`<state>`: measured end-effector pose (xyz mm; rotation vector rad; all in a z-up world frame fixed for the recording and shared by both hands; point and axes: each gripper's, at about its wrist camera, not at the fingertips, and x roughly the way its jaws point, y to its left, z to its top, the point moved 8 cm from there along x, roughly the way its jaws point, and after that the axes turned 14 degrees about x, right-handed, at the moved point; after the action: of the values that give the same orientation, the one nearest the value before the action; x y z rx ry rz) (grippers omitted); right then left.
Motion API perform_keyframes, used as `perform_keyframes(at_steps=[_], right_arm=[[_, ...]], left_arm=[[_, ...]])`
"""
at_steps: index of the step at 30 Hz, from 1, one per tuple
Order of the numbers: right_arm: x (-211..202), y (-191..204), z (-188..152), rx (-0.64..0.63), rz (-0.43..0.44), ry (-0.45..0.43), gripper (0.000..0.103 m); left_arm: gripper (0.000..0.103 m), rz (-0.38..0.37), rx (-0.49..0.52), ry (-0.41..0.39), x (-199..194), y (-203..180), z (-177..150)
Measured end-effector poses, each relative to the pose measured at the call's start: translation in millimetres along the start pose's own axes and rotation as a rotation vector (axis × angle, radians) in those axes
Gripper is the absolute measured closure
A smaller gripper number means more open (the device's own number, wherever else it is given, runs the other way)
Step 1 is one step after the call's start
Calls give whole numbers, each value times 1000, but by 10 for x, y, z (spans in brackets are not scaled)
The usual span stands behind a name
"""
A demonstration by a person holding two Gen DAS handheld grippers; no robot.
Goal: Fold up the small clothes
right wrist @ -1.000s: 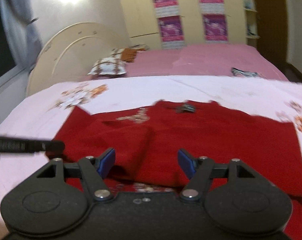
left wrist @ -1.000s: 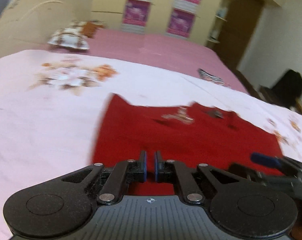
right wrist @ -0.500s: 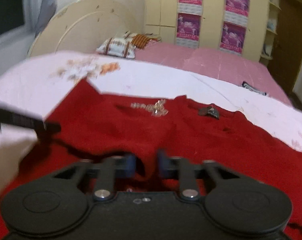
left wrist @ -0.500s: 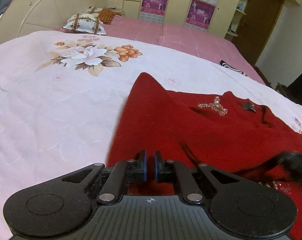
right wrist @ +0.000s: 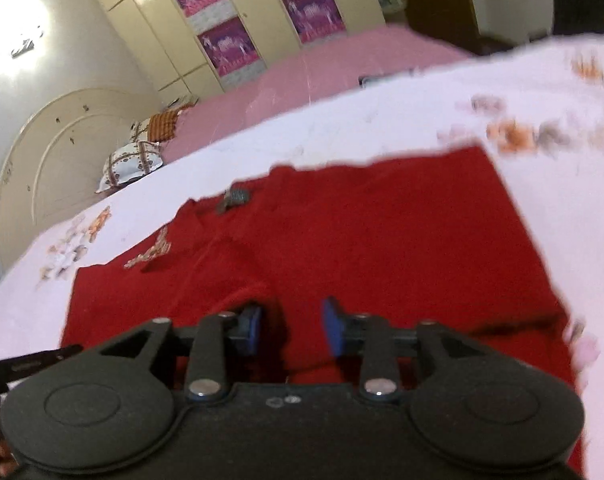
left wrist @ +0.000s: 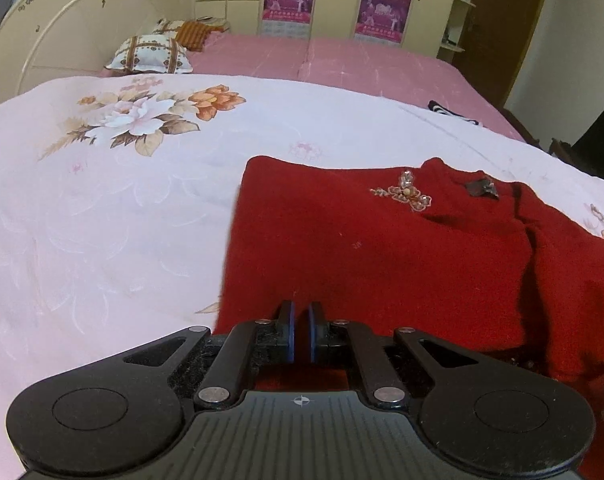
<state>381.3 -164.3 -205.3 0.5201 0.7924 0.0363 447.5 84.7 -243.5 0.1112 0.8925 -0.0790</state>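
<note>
Red sweater (left wrist: 382, 264), beaded motif (left wrist: 406, 194), partly folded

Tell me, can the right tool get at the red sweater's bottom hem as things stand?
Probably yes. The right tool is open and hangs just over the red sweater, with nothing between them.

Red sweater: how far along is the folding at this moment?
Done: one side of the red sweater already lies folded over the body. In hand: the left gripper is shut on the near hem; the right gripper is open above the cloth. Left: the other side and the final fold.
</note>
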Motion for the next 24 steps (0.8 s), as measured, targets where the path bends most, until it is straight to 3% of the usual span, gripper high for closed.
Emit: perform_keyframes(at_steps=[3, 5, 9, 13, 16, 24], right_arm=[[48, 207, 7, -115, -6, -34, 51], [52, 308, 55, -184, -18, -68, 34], [49, 419, 84, -265, -32, -84, 29], [25, 509, 121, -317, -26, -112, 36], [51, 512, 171, -242, 30, -73, 80], [104, 196, 165, -76, 13, 3, 80]], left_arm=[[98, -4, 1, 0, 13, 17, -7], [98, -3, 6, 0, 12, 20, -14], [98, -6, 12, 1, 15, 19, -17], [98, -6, 18, 1, 13, 10, -19], [98, -4, 24, -1, 14, 7, -20], [98, -3, 27, -1, 21, 8, -22]])
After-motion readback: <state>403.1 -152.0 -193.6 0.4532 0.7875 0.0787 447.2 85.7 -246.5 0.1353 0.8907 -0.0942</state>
